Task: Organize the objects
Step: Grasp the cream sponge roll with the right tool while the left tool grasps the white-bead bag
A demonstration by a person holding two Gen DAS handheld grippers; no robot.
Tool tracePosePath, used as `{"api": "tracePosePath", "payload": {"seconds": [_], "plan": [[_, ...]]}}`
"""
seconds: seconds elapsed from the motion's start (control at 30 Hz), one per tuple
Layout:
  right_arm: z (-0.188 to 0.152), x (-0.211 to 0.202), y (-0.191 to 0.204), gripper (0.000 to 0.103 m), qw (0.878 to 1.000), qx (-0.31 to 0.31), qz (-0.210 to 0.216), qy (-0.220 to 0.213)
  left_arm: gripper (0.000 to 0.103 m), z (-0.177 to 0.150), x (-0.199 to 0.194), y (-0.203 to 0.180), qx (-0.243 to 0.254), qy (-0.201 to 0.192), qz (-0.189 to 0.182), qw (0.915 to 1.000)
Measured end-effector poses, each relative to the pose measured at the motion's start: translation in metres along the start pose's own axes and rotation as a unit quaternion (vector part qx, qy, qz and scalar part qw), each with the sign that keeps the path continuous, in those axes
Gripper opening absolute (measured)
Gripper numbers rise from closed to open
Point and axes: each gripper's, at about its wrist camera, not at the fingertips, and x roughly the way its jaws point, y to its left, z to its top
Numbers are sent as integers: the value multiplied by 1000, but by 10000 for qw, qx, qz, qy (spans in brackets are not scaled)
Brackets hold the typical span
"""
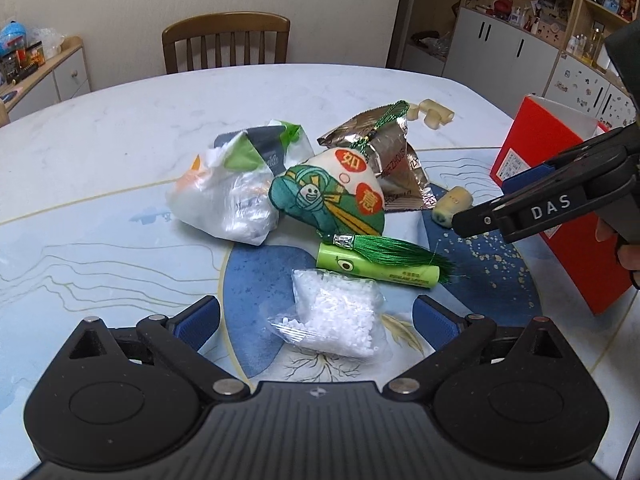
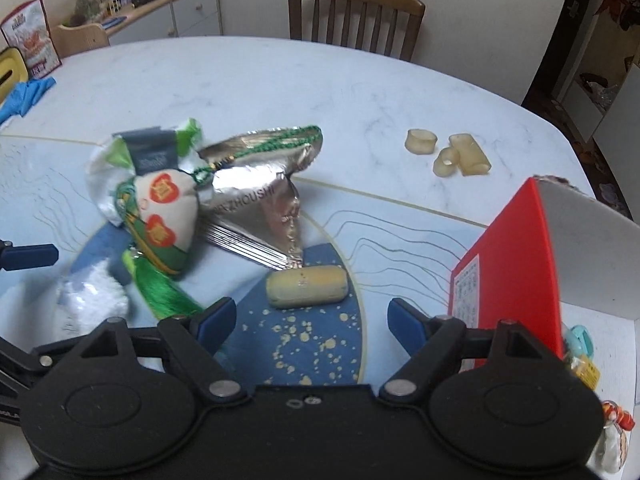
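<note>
- Both pairs of jaws stand spread wide with nothing pinched: the left gripper (image 1: pixel 316 314) hovers over a clear bag of white pellets (image 1: pixel 338 322), the right gripper (image 2: pixel 311 316) over a yellowish cylinder (image 2: pixel 306 286).
- Hidden or unclear: the red box (image 2: pixel 508 256) is cut off by the frame edge, and its inside shows only white walls and a few small trinkets by its near corner, too small to name. In the right wrist view the pellet bag is blurred, and the green tube (image 1: pixel 376 266) is mostly covered by the sachet's tassel.
- Counted, all on the table (image 1: pixel 120 128) left of the red box: one yellowish cylinder, one embroidered sachet (image 1: pixel 332 196), one foil packet (image 1: pixel 394 160), one crumpled white plastic bag (image 1: pixel 236 188), one pellet bag, one green tube, and three pale rubbery rings (image 2: pixel 448 152) grouped behind the box's far corner.
- Yellowish cylinder lies flat, just left of the red box, its long axis running across the right wrist view, one end towards the box.
- Green tube lies flat too, well left of the box, its long axis also pointing roughly towards it.
</note>
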Motion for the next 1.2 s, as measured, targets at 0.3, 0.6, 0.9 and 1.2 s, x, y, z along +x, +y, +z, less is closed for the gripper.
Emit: {"api": "tracePosePath", "payload": {"seconds": [0.3, 0.6, 0.9, 1.2], "plan": [[5, 20, 0, 74, 9998, -70, 49, 164, 103, -4, 10, -1, 28, 2, 7, 10000], [12, 26, -1, 66, 9997, -95, 208, 120, 92, -5, 8, -7, 138, -110, -58, 9998], [12, 23, -1, 55, 9998, -48, 187, 80, 62, -1, 4, -7, 83, -67, -118, 9999], [7, 12, 1, 49, 9999, 6, 122, -36, 54, 0, -1, -9, 41, 8, -43, 10000]]}}
